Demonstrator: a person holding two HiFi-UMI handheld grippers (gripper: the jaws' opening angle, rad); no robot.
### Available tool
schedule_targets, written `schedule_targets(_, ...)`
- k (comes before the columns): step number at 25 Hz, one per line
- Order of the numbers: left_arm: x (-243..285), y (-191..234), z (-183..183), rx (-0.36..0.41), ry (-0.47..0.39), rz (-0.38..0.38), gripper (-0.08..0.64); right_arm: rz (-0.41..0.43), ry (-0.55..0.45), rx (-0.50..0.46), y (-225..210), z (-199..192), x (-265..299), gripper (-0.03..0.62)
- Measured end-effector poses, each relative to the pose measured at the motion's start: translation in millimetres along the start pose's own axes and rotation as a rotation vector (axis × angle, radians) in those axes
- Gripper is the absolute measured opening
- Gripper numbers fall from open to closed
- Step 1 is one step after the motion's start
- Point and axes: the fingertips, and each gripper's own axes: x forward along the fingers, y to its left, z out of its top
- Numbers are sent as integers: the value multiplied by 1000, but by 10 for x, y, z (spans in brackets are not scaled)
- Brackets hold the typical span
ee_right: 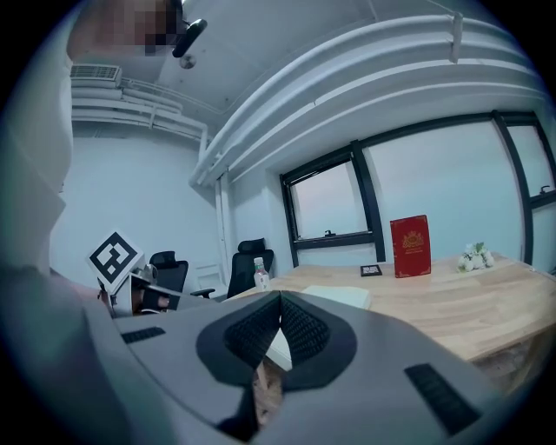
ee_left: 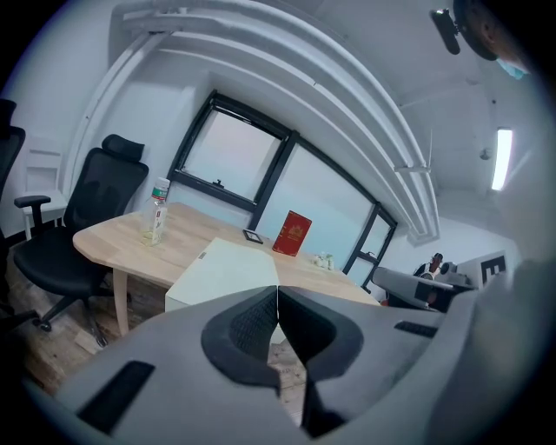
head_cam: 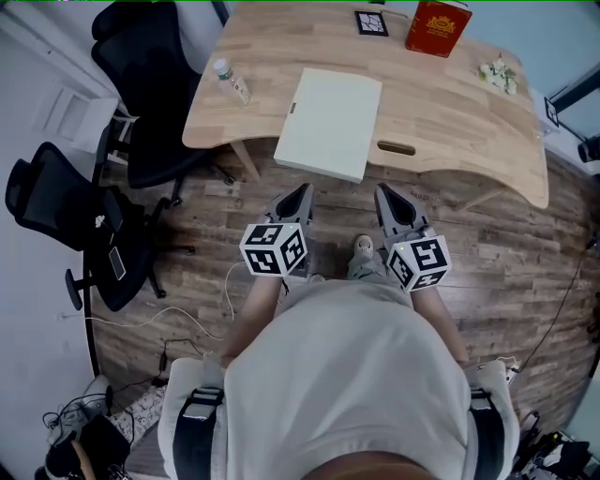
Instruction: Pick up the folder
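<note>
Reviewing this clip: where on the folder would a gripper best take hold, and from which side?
The near edge of the folder, approached from the person's side. It lies flat on the table, but that edge seems to jut past the table's rim, leaving room for one jaw above and one below. The left gripper and right gripper are both shut and must open first.

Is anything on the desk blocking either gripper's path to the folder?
Nothing visible does. The folder lies at the near edge of the desk, directly ahead of the left gripper and right gripper. The bottle stands off to its left, the red book behind it.
</note>
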Motion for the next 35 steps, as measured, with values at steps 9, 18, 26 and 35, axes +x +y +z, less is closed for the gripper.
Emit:
schedule_targets(9,390,16,107,-87,-17,54,21,58,5,1,-384,91,227,18)
schedule_targets(18,645,-91,123,-124,-18,93,21,91,1,9,-738,201,298,18)
schedule_targets(26,875,-173,113,-170,-36,121,21,117,15,13,-1025,161,295,18)
schedule_targets(35,1032,-228,101,-215,-75,162,21,183,21,-9,-1222,199,385,18)
